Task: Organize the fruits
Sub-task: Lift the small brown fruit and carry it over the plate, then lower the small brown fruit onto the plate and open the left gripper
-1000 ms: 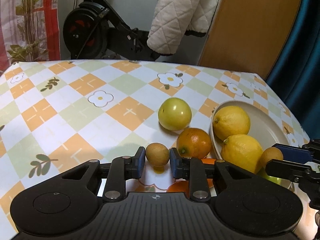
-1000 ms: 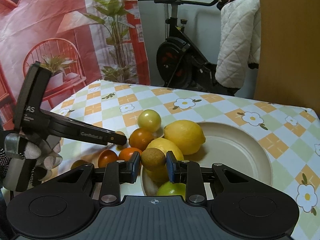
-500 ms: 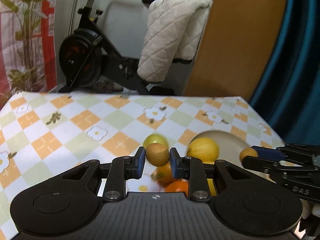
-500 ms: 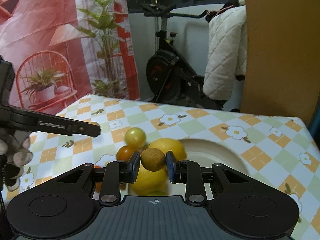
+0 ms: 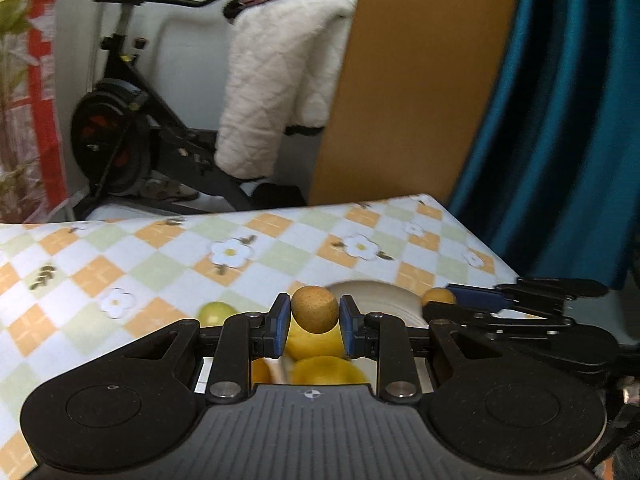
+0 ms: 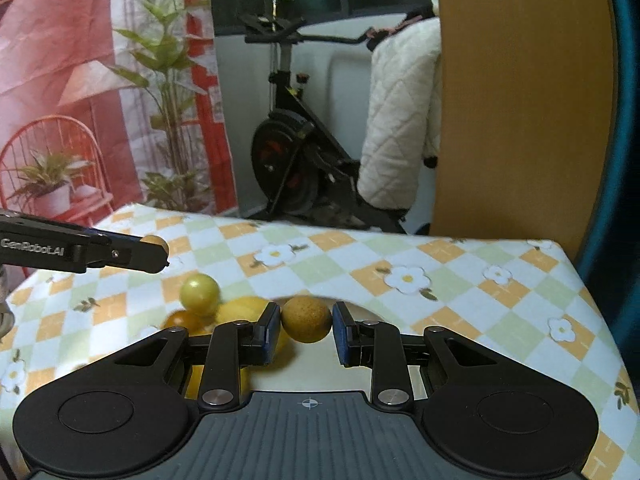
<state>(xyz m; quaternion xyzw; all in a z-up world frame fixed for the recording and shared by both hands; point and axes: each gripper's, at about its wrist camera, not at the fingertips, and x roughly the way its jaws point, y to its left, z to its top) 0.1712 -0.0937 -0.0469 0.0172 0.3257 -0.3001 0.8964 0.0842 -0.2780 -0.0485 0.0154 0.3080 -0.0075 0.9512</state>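
The left gripper point(image 5: 314, 322) and the right gripper point(image 6: 306, 326) each hold a small round brown fruit point(image 5: 314, 309) point(image 6: 307, 319) clamped between their fingers, above the cream plate point(image 5: 384, 300) of lemons just below on the checked worktop point(image 6: 460, 280).

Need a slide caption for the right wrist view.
Right hand-held gripper holds a small brown fruit above the plate; left hand-held gripper holds another at far left.
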